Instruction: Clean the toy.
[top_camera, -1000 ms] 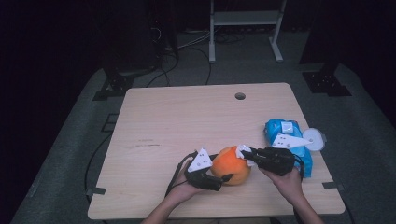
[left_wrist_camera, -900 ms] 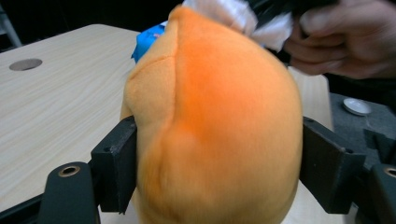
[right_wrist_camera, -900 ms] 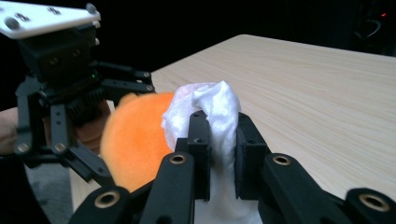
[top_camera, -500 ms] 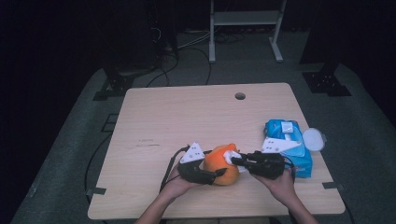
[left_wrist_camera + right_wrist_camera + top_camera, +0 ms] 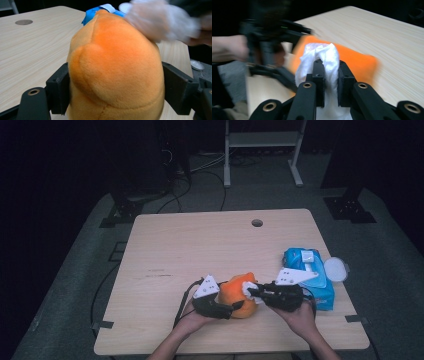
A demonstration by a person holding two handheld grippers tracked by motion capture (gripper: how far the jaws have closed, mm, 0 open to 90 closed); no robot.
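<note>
Orange plush being wiped, front edge of table.

Left gripper is clamping the orange plush, jaws having just eased wider; right gripper is pinching a white wipe against it. High view is adding the blue wipe pack beside it; plush's long axis is running along the left jaws. Wooden table, dark room.

No legible text, label, brand, number or sign on any object in these views.
</note>
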